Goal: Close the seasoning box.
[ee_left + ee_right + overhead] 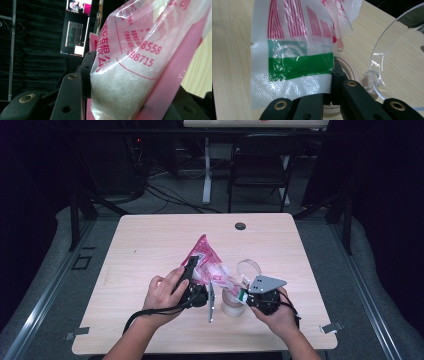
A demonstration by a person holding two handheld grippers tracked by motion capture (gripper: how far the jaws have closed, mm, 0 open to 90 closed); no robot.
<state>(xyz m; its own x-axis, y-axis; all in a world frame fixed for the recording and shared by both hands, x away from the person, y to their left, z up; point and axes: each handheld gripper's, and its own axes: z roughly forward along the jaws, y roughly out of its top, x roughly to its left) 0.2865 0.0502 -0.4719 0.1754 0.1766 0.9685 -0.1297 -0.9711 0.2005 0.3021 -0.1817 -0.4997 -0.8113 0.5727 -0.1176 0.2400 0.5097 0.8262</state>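
Note:
A clear plastic bag [206,256] printed in pink and red, with white crystals inside, is held tilted above the table's middle. My left gripper [197,271] is shut on the bag's filled body [130,75], which bulges between the two black jaws. The right gripper [243,295] is shut on a flat corner of the bag [294,62] that carries a green stripe. Just under that corner stands a round beige jar [231,306], its rim [352,72] close behind the right gripper [329,97]. A clear hinged lid [249,268] stands up beside it [397,62].
The wooden table [150,245] has a black round grommet [240,226] near its far edge. A black folding chair [260,165] and a white table leg [206,170] stand on the floor beyond. In the left gripper view, lit screens [76,27] hang against a dark curtain.

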